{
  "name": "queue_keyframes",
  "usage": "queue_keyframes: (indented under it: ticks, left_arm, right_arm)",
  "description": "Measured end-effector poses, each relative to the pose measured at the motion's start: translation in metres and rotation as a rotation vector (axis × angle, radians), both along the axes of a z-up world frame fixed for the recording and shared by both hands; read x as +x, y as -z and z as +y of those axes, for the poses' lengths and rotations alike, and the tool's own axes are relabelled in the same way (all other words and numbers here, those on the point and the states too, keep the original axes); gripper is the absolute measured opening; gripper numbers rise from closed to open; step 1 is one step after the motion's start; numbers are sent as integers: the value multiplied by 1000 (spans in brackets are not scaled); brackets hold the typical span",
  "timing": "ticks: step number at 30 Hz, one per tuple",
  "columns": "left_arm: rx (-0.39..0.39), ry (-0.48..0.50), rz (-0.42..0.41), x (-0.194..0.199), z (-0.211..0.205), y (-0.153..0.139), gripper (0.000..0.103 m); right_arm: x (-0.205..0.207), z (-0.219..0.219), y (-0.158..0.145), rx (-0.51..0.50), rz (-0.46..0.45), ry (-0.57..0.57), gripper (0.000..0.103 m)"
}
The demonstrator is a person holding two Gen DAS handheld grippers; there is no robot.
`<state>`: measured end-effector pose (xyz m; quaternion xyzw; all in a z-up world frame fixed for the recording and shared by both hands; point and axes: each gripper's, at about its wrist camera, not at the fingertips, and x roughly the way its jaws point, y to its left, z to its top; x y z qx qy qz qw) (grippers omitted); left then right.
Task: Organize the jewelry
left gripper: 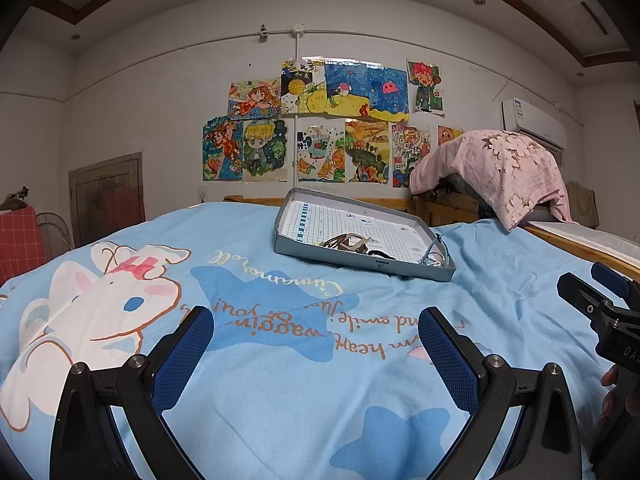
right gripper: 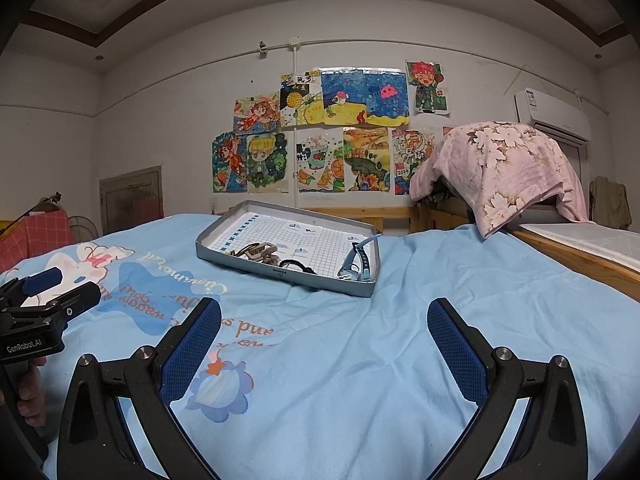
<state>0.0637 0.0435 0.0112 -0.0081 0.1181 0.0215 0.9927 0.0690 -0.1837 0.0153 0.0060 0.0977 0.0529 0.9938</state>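
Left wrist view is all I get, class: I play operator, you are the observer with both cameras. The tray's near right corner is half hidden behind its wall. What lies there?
Observer: A blue watch, its strap leaning up over the right wall of the tray.
Operator: I see the right gripper only side-on. Is it open?
Observer: Yes, the right gripper is wide open, with nothing between its fingers, above the bedsheet.
Operator: What is the dark thing beside the brown pieces?
Observer: A black looped band lies on the tray floor, between the brown pieces and the watch.
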Motion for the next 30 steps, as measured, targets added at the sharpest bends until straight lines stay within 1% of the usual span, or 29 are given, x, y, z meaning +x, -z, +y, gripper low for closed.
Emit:
queue_keyframes:
  ticks: [30]
  left_arm:
    - [2,0,2,0,0,-1,103]
  right_arm:
    - [0,1,0,0,0,0,101]
